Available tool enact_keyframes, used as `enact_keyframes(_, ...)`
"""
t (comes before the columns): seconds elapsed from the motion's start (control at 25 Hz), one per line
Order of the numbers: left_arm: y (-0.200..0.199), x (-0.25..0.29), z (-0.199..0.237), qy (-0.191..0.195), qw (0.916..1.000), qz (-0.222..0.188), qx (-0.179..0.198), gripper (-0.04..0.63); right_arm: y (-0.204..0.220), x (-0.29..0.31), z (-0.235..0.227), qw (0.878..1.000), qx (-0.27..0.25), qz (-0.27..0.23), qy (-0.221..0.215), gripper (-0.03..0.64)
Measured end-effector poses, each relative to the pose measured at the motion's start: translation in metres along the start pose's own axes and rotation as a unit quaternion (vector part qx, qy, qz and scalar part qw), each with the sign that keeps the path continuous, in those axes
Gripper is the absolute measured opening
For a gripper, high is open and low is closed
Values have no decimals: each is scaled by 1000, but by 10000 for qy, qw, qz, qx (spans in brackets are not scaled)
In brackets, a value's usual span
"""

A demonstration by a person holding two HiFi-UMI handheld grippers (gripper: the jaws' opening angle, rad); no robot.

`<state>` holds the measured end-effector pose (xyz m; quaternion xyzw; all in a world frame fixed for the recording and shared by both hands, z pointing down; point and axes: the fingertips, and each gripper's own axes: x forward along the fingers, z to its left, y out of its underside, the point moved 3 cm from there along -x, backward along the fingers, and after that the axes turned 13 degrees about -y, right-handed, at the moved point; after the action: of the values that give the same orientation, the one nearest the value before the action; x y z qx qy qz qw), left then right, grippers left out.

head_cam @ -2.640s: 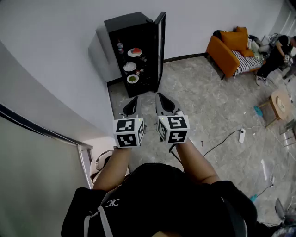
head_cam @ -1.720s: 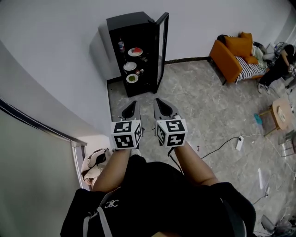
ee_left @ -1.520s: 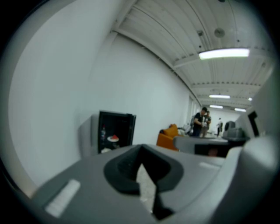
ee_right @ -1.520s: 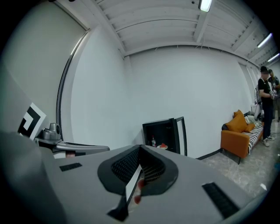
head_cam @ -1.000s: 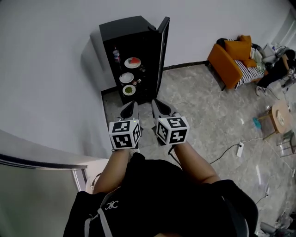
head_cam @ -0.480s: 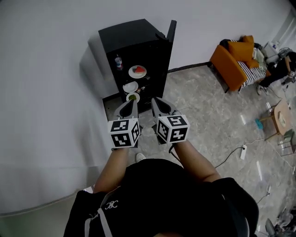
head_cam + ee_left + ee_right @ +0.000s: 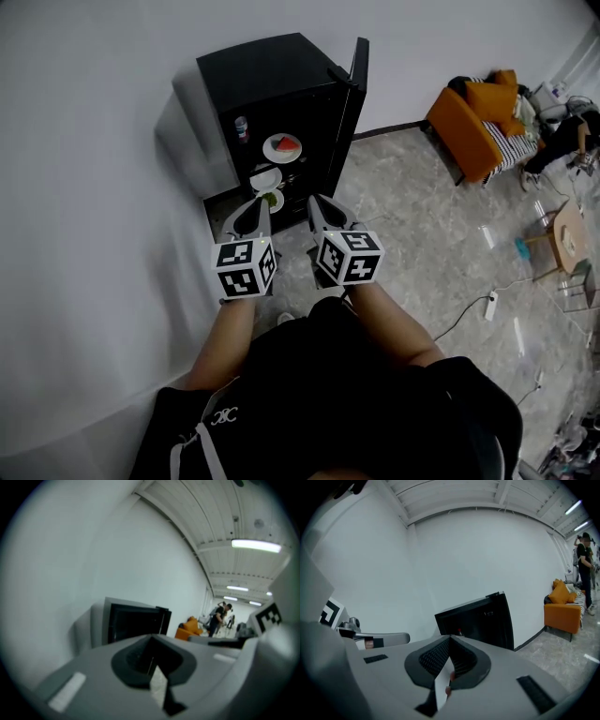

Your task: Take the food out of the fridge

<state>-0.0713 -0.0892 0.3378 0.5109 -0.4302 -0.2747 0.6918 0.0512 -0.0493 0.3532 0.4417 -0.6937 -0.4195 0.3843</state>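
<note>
Presently the open fridge (image 7: 281,84) stands straight ahead of both grippers, near but not yet within reach; door (image 7: 357,84) swung out on its right side; food sits on shelves one above another: plate with a watermelon slice (image 7: 282,146) highest, a white plate (image 7: 264,177) under it, a plate of green food (image 7: 273,199) lowest, a small bottle (image 7: 242,127) up at the left; plates lie flat, rims facing the opening; left gripper (image 7: 253,211) has its jaws closed together on nothing and lines up with the plate column, so I judge it the better placed; right gripper (image 7: 321,208), likewise closed and empty, points nearer the door side; underfoot a grey marbled floor (image 7: 422,216); white wall (image 7: 94,187) at left; orange sofa (image 7: 478,103) well apart at right.
</note>
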Motion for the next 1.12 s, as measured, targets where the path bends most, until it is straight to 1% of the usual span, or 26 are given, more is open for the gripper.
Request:
enact_keyframes(0.16,7,12,10,-146,9999,71,-52,-2,5,16,-22,9994,350,-38,-33,-2)
enact_keyframes(0.32,12,32,14,-277,9995,149,-91,-3,15,41,-52,9970,754,29,-179,-2)
enact_keyframes(0.4,9,46,13,-320,9993,132,-101,-2,22,59,-72,9939,1068,86,-246,-2)
enact_keyframes(0.56,1,74,8,-305,9992,138,-208,-2,37,95,-115,9830,1803,134,-322,-2)
enact_keyframes(0.64,0,88,8,-358,9990,190,-211,-2,47,114,-134,9743,2199,100,-481,-2)
enact_keyframes(0.72,0,98,8,-418,9987,231,-179,-2,59,133,-149,9624,2642,105,-631,-2)
enact_keyframes(0.8,1,106,9,-483,9981,324,-193,-2,75,152,-166,9505,3028,121,-684,-2)
enact_keyframes(0.92,8,115,9,-551,9966,539,-307,-2,100,179,-191,9348,3492,223,-615,-1)
enact_keyframes(1.0,11,121,10,-619,9957,623,-309,-2,115,195,-207,9248,3760,290,-508,0)
enact_keyframes(1.12,16,128,16,-764,9939,706,-364,-2,136,215,-228,9016,4306,194,-358,3)
